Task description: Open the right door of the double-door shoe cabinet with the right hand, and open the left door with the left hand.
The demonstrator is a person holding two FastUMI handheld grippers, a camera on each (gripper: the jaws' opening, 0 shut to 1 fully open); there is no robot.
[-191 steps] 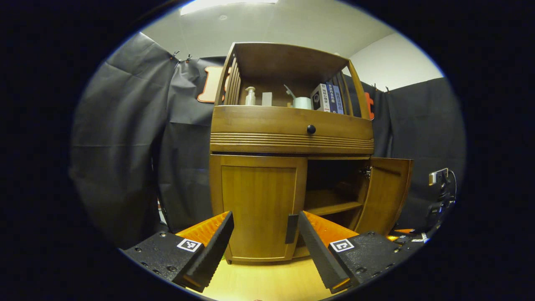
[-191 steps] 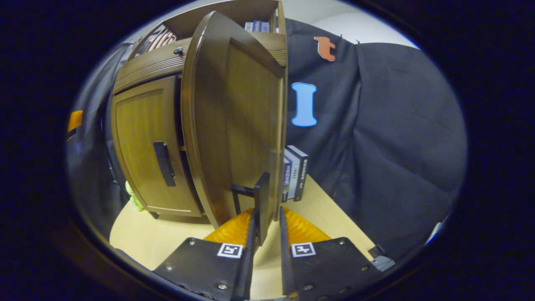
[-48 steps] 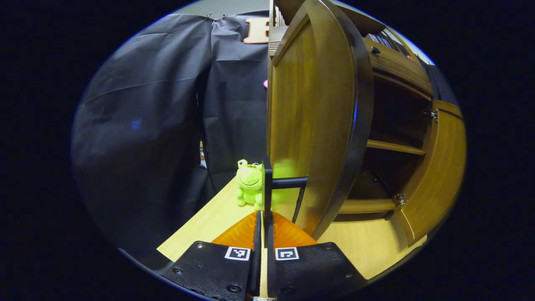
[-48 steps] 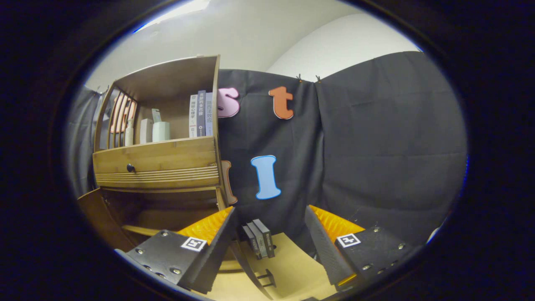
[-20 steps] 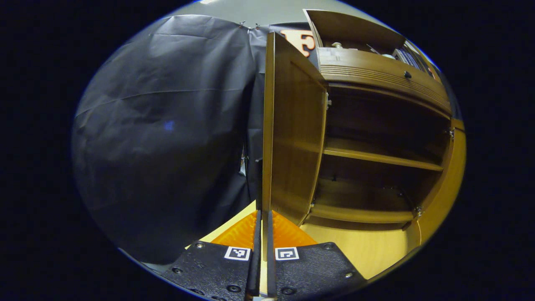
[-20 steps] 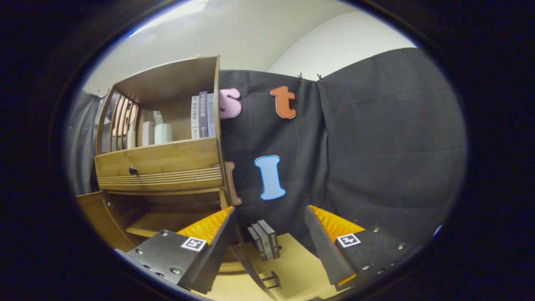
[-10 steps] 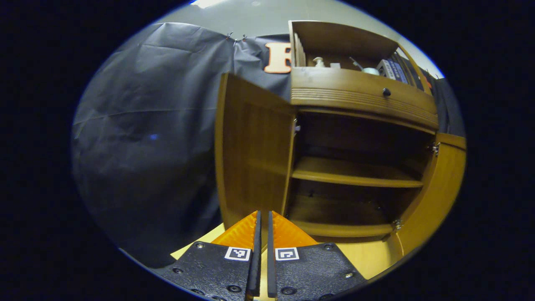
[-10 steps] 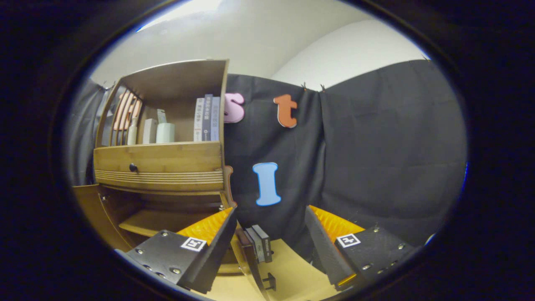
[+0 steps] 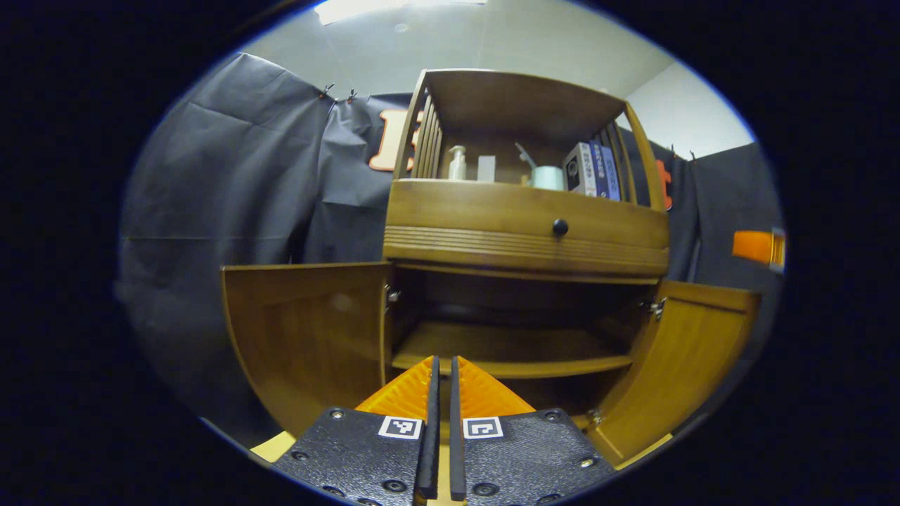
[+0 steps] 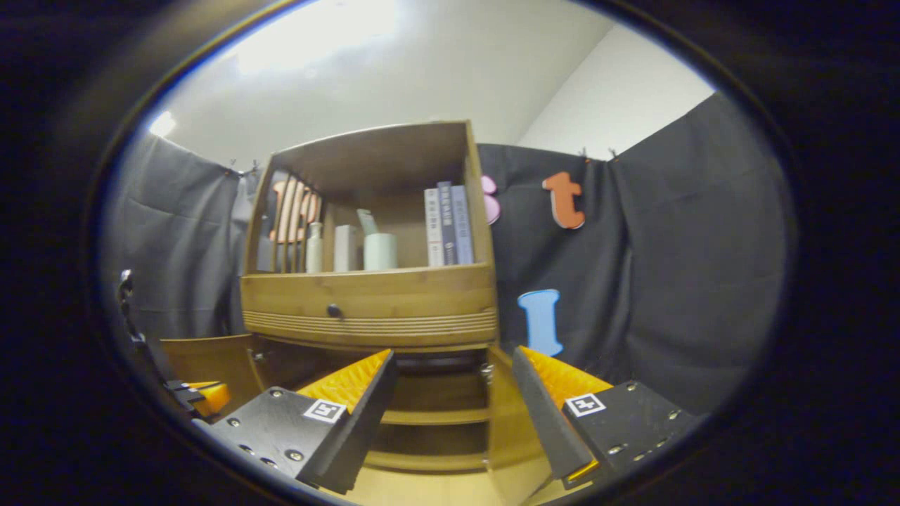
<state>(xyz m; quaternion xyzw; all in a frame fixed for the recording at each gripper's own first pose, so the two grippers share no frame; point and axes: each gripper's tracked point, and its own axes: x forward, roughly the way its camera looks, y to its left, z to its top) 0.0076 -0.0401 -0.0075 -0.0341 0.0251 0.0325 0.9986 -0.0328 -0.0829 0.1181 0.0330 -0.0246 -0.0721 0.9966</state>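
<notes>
Both doors of the shoe cabinet stand open, so the task reads as essentially complete. Farthest left in the left gripper view, the left door is swung wide out from its hinge, its inner face turned toward the camera. Next to it the lower compartment lies exposed, with an inner shelf that looks bare. In front of that opening sits the left gripper, its two fingers drawn together with just a thin slit between them and nothing held; it touches no part of the cabinet. Farther right, the right door is likewise swung outward, angled away from the cabinet front. In the right gripper view the right gripper has its fingers spread well apart and empty, facing the open compartment from a little way off, with the right door's edge between them low down. By my judgement nothing is left but to draw both tools back; neither door handle is in a grip, and neither door looks likely to swing shut.
</notes>
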